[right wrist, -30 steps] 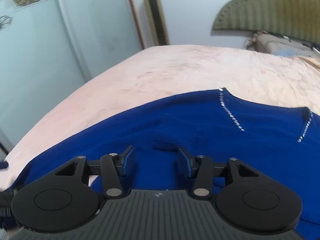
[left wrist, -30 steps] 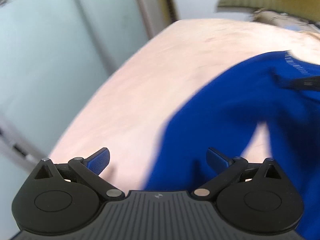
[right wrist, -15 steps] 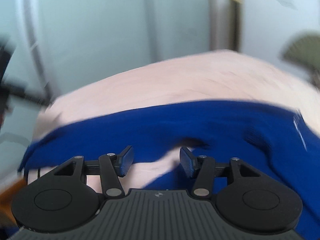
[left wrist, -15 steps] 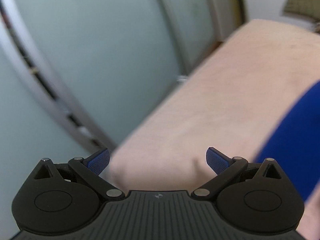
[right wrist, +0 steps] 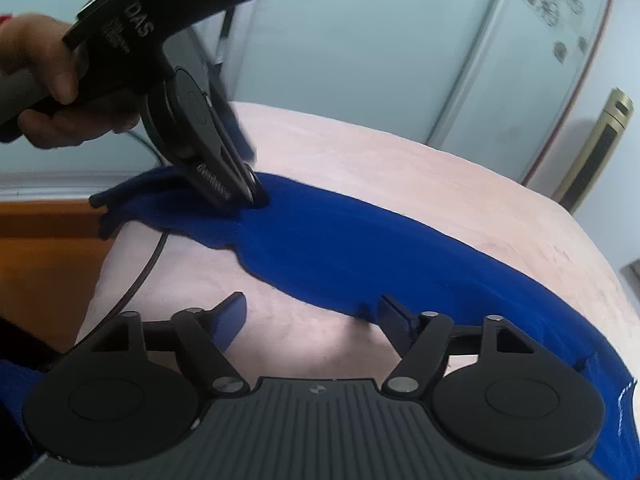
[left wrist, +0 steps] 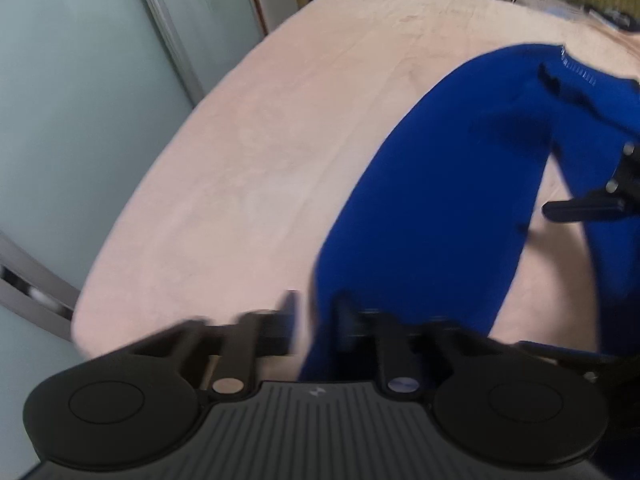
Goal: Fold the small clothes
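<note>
- The left gripper (left wrist: 314, 322), wide open and off to the side of the blue garment (left wrist: 440, 200) half a second ago, now has its fingers drawn close on the garment's near edge; the picture is blurred there.
- The right gripper (right wrist: 312, 316), earlier half closed over the garment, is now spread wide at the garment's near edge.
- The right wrist view now faces the left gripper (right wrist: 256, 196) pressed onto the garment (right wrist: 360, 248).
</note>
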`<action>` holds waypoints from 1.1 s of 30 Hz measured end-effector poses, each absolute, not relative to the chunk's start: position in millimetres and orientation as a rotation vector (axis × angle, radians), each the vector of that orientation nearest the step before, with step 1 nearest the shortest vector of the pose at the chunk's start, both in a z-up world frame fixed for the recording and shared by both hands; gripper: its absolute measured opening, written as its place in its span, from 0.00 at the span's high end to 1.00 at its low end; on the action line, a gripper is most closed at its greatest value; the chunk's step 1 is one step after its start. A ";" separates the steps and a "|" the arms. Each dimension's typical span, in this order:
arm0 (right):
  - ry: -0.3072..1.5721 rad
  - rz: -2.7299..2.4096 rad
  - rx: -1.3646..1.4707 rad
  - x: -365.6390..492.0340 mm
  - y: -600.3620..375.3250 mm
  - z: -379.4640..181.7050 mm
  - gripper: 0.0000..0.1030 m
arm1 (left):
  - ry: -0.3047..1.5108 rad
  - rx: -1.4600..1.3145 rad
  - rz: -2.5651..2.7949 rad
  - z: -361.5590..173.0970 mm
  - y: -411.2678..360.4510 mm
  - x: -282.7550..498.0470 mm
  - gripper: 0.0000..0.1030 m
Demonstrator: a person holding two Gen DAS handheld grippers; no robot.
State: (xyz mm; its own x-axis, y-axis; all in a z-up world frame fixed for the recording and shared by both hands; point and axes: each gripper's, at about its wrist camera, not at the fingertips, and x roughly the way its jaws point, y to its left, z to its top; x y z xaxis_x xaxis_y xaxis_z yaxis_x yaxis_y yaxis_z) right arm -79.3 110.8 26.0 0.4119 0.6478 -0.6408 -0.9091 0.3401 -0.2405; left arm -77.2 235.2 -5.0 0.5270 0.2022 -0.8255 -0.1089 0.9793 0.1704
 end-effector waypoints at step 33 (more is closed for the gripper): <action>0.602 0.921 -0.391 -45.0 89.9 25.5 0.23 | 0.916 -0.566 0.331 27.8 290.5 -111.7 0.73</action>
